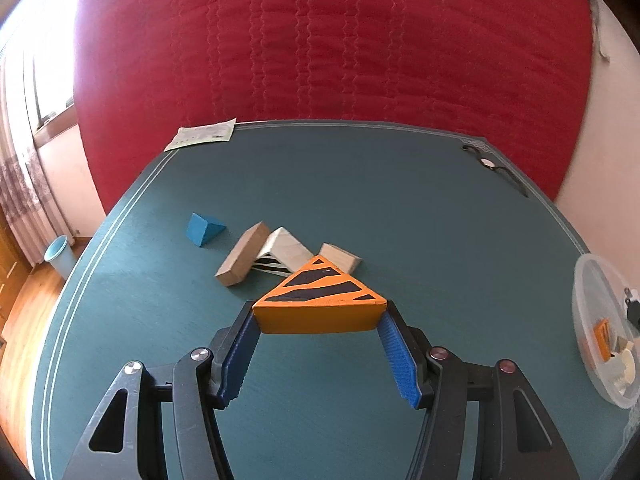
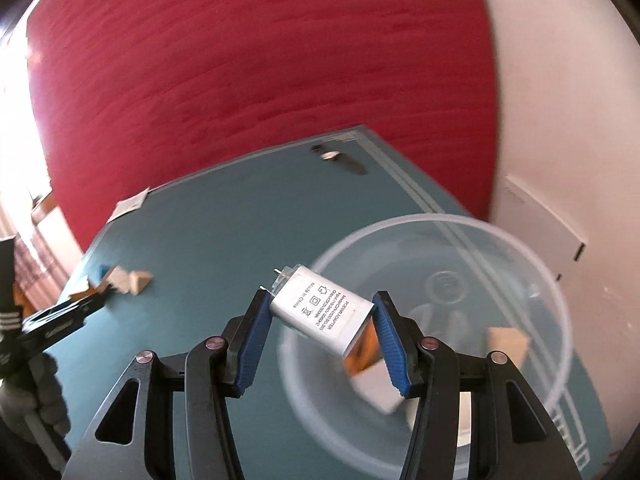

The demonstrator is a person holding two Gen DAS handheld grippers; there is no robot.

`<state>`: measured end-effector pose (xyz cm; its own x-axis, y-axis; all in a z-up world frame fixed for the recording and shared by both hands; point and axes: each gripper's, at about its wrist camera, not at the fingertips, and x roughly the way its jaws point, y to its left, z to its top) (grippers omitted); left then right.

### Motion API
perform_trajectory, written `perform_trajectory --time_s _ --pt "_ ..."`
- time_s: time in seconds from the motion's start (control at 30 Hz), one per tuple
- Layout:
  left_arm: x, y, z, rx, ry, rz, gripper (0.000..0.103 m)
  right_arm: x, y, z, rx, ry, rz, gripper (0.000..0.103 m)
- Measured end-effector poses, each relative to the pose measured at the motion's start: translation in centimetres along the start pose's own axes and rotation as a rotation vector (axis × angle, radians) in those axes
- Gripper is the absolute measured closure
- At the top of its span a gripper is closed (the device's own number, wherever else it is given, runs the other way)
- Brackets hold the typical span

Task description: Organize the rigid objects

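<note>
The fingers of the left gripper (image 1: 320,318) are clenched on an orange wooden triangular block with black stripes (image 1: 320,300), held clear above the teal-covered worktop (image 1: 360,200). The fingers of the right gripper (image 2: 322,312) are clamped on a white plastic power adapter with printed lettering (image 2: 320,308), carried over the near rim of a large clear plastic round bowl (image 2: 536,264).

The step in hand is judged to be the carrying of both pieces to the bowl; next, each must be brought over the open bowl and released without striking the rim.

In the left wrist view the bowl is seen only at 3 o'clock, with some blocks inside, while the unsorted pile is shown plainly at 10 o'clock of the held block: a long tan wooden block (image 1: 242,256), a white striped wedge (image 1: 282,254), a small pale wooden block (image 1: 340,258) and, farthest, a blue triangular prism (image 1: 204,229). In the right wrist view the bowl's contents are blurred, and the pile is barely made out at 9 o'clock.
</note>
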<state>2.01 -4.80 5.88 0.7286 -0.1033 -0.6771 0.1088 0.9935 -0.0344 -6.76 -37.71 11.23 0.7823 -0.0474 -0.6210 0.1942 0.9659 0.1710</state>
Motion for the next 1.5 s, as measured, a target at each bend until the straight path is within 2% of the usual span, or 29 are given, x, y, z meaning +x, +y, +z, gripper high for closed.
perform_trajectory --time_s 0.33,0.53,0.77,1.07,1.5 --pt "-1.1 -2.1 -0.7 0.037 -0.008 -0.036 0.040 0.7 -5.3 0.6 0.088 -0.002 -0.117 0.050" --pt "-1.2 -3.1 -1.0 0.046 0.005 -0.048 0.040 1.5 -8.1 0.6 0.178 0.018 -0.143 0.048" --pt "-1.2 -4.8 -1.3 0.061 0.019 -0.061 0.040 1.4 -7.9 0.2 0.151 0.005 -0.152 0.048" --pt "-1.2 -8.8 -0.7 0.131 0.024 -0.095 0.040 1.1 -8.6 -0.3 0.147 -0.012 -0.173 0.048" --pt "-1.1 -17.3 0.9 0.277 0.001 -0.237 0.040 0.1 -8.0 -0.5 0.087 -0.036 -0.201 0.048"
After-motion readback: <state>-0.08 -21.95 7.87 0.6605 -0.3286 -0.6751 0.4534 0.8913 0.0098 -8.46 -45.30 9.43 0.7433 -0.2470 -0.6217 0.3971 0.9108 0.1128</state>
